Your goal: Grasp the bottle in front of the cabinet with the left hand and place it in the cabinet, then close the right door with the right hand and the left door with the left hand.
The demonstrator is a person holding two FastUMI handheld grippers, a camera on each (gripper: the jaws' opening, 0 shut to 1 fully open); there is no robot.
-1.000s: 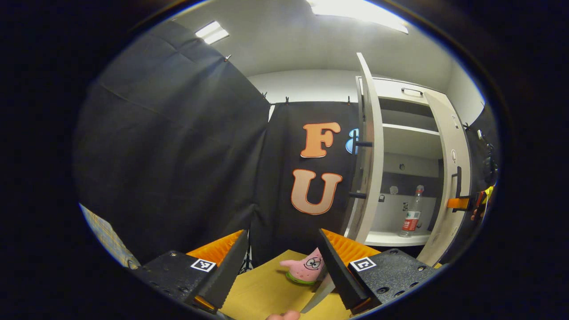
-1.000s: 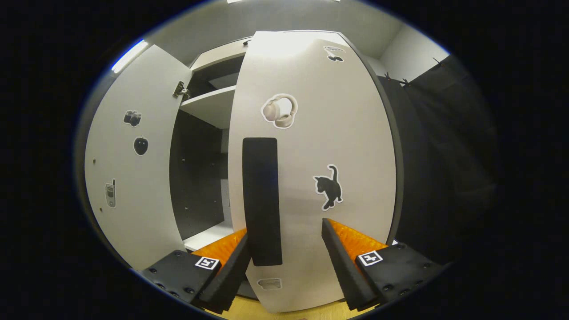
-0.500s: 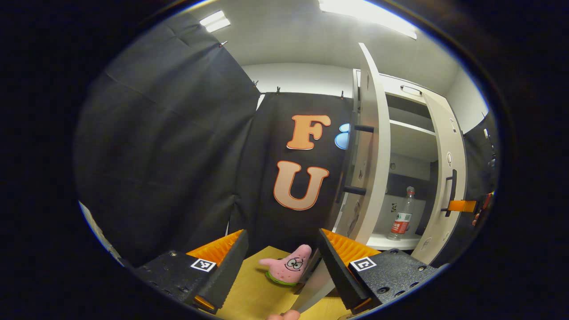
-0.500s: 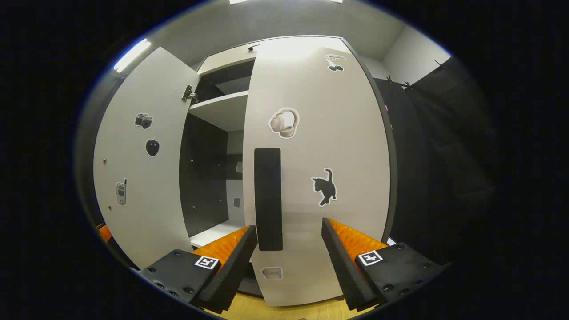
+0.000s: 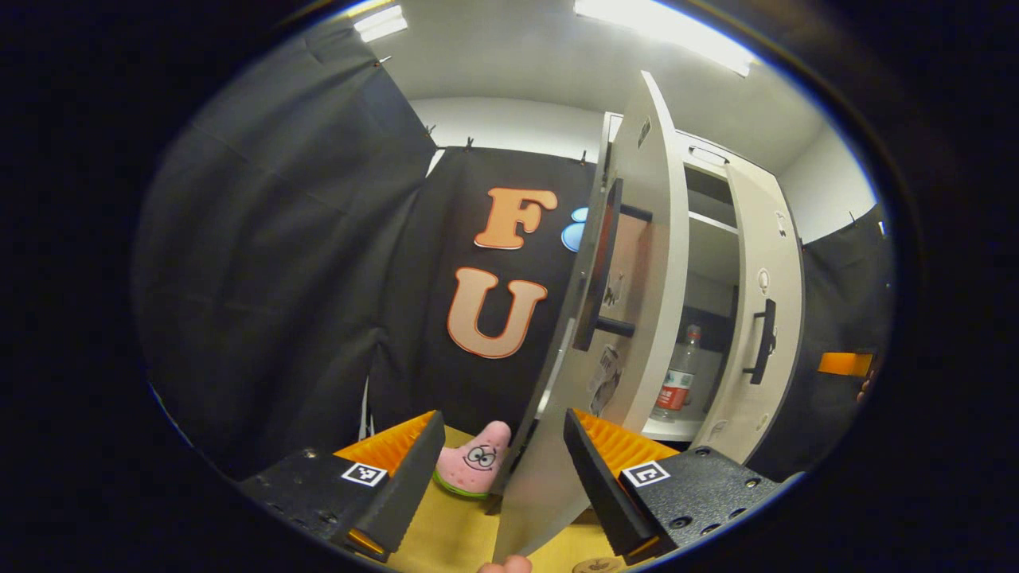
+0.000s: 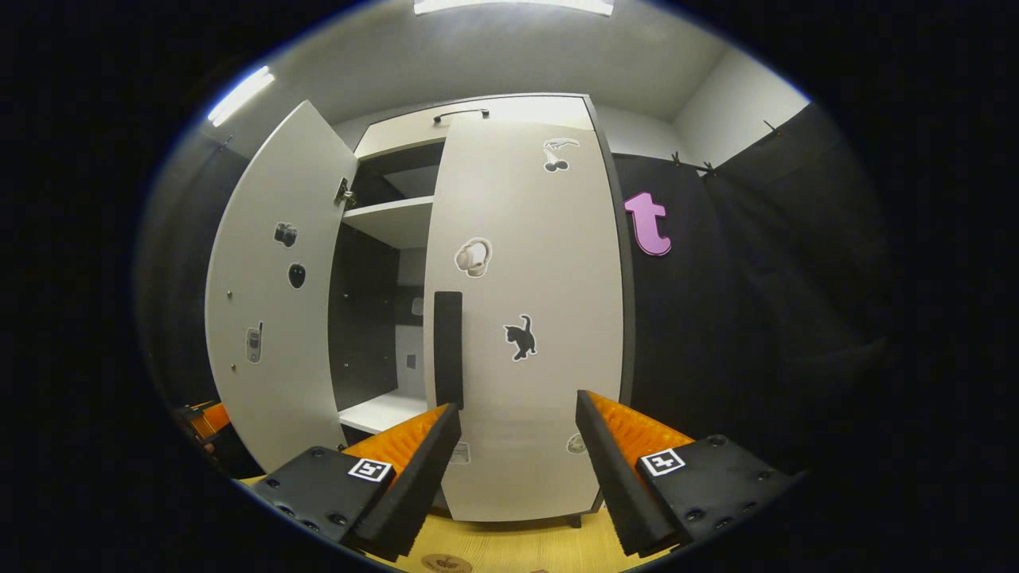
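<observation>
Two doors hang on the cabinet, and they stand differently. In the right gripper view the right door looks shut or nearly so, its dark handle just above and ahead of the right hand-held gripper. That hand-held gripper is spread wide with nothing between its fingers; it hovers a little short of the door, touching neither panel nor handle. The left door stands swung out to the left, its inner face dotted with small stickers, and the gap between the doors shows a dark interior with a pale shelf and a pale floor board.

In the left gripper view the left door is seen almost edge on, close ahead, its lower edge reaching down between the fingers of the left hand-held gripper. The fingers are wide apart and grip nothing; whether either one touches the door I cannot tell. The bottle stands upright on the cabinet floor, seen through the narrow gap between the doors, well beyond and to the right of this hand-held gripper. A pink star toy lies on the yellow tabletop beside the left finger. Far right, a small part of the other hand-held gripper shows.
</observation>
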